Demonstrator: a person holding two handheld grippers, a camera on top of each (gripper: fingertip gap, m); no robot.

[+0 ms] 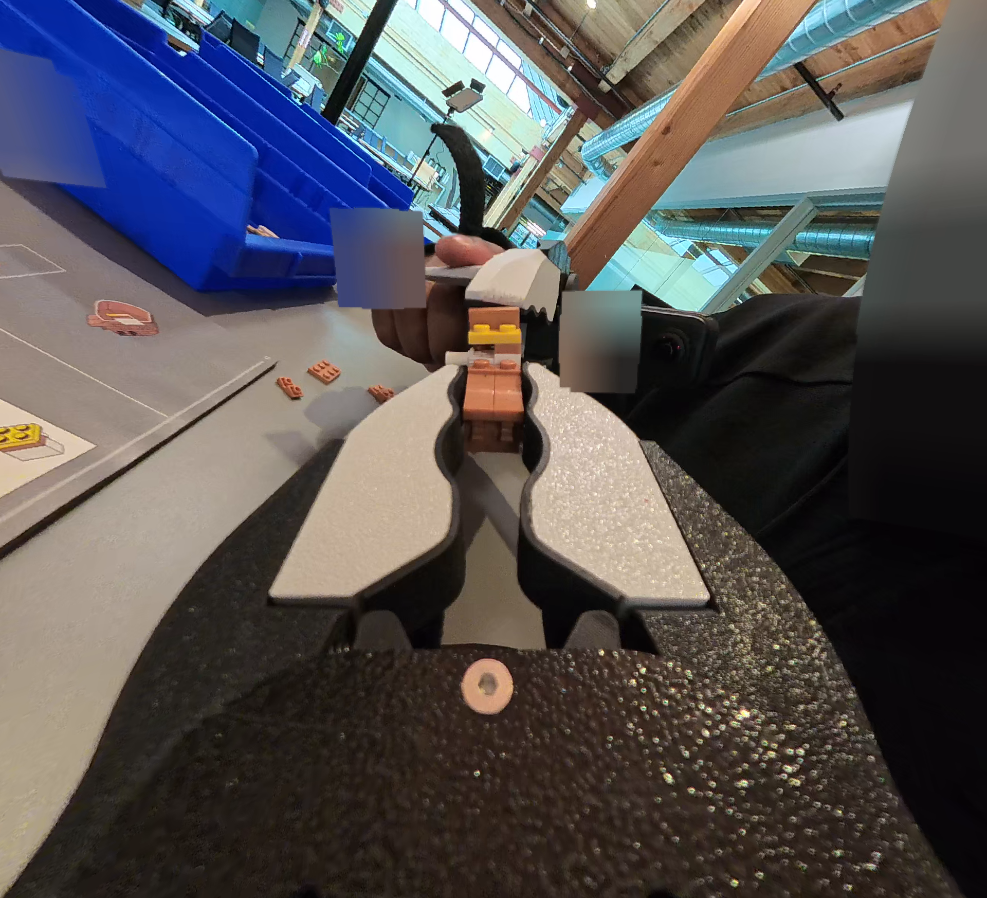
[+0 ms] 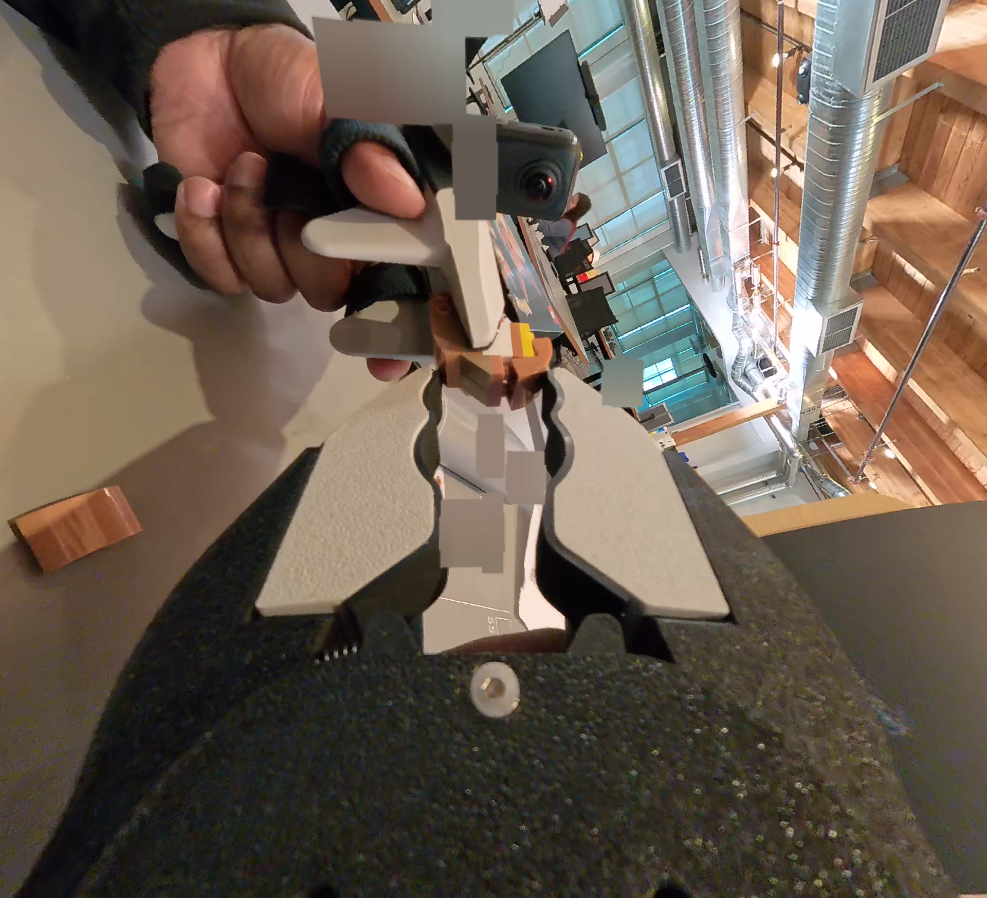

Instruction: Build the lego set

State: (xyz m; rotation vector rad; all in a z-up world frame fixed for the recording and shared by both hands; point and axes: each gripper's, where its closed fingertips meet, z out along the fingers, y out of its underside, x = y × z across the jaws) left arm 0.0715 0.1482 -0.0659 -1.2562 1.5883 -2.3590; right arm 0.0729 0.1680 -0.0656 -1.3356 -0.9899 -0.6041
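Both tongs clamped on brown brick model (image 1: 492, 394), left tongs (image 1: 492, 391), right tongs (image 2: 494, 383)

A grey tabletop (image 1: 160, 525) lies under a high ceiling of wooden beams (image 1: 710, 87) and planks. Silver ducts (image 1: 854, 1) run overhead beside a band of bright windows (image 1: 480, 33). A black post (image 1: 384, 12) rises nearby, with desks and dark monitors (image 2: 550, 87) beyond.
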